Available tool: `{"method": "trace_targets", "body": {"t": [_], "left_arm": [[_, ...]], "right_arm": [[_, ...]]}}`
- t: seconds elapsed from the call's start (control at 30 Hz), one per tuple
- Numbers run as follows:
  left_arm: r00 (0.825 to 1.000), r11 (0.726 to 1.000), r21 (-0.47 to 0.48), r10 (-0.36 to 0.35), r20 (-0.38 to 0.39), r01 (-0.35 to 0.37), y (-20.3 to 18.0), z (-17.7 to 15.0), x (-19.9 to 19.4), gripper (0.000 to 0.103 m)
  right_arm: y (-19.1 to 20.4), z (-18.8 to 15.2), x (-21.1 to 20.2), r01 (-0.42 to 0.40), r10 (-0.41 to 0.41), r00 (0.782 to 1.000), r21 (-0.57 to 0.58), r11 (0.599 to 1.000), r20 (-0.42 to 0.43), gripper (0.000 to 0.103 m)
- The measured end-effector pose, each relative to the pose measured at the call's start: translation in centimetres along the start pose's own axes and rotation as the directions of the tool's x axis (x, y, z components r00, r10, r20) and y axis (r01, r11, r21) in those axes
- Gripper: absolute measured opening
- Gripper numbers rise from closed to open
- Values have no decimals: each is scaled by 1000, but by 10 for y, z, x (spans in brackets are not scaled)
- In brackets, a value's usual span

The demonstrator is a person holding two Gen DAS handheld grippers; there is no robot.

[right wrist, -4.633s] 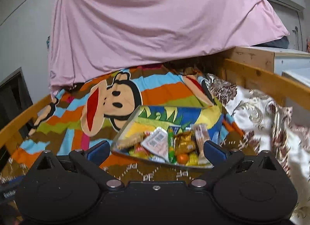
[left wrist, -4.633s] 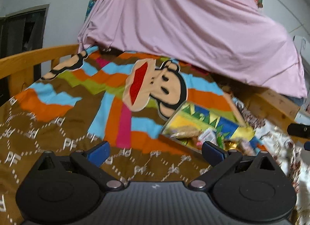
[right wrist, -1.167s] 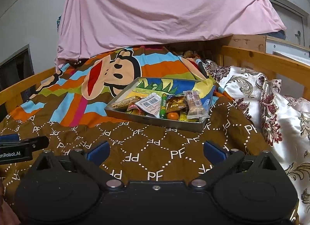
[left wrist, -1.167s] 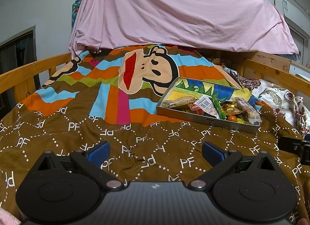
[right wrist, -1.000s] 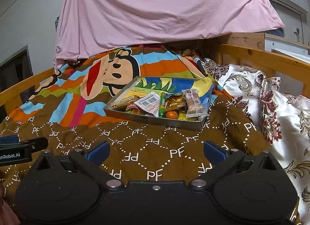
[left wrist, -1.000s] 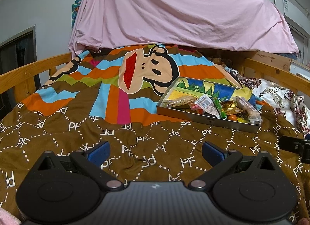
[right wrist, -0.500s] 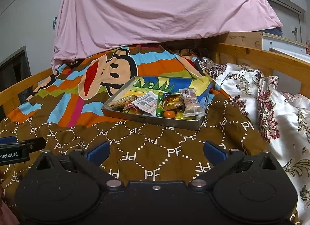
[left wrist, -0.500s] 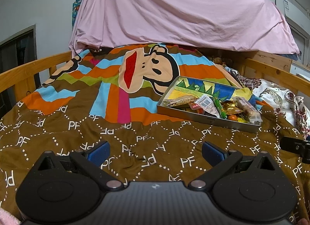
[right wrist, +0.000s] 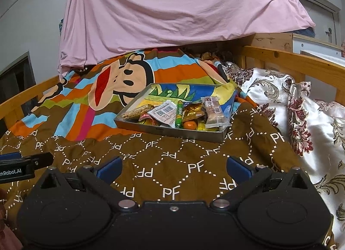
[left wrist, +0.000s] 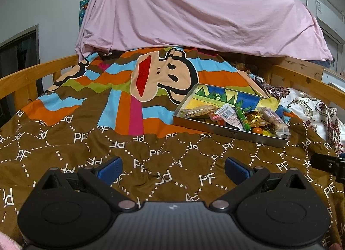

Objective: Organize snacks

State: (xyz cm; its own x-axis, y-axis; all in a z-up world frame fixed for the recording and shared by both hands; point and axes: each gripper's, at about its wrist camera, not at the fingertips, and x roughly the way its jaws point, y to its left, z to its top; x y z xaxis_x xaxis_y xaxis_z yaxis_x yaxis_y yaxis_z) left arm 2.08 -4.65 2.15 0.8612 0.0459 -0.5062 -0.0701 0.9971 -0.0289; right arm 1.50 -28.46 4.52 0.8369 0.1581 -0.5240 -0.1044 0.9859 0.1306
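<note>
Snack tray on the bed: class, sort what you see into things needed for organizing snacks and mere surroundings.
Job:
metal tray
green stick snack
orange
cereal bar
left tongs
right tongs

Surroundings:
monkey blanket
pink sheet
floral quilt

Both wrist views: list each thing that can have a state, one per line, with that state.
left gripper: open, empty, over the blanket.
right gripper: open, empty, short of the tin.
metal tin: lidless, flat on the blanket, snacks piled at its near end.
green stick pack: lying on the pile, sealed.
clear-wrapped bar: lying against the tin's right wall.
orange: whole, half buried.
monkey blanket: spread, wrinkled.
</note>
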Motion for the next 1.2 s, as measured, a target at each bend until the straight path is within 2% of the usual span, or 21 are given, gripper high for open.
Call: {"method": "trace_targets", "body": {"t": [0.4, 0.73, 1.2], "left_arm": [[1000, 1000, -22, 7, 16, -7, 4, 2, -3, 103], [1000, 1000, -8, -7, -1, 7, 3, 1, -1, 103], [1000, 1000, 6, 21, 4, -21, 1, 1, -2, 103]], "right_arm": [[-3, 0, -2, 13, -13, 1000, 2, 1000, 5, 102], [-1, 0, -1, 4, -4, 1000, -4, 1000, -1, 102], [-1, -1, 1, -1, 1, 1000, -5, 1000, -12, 102]]}}
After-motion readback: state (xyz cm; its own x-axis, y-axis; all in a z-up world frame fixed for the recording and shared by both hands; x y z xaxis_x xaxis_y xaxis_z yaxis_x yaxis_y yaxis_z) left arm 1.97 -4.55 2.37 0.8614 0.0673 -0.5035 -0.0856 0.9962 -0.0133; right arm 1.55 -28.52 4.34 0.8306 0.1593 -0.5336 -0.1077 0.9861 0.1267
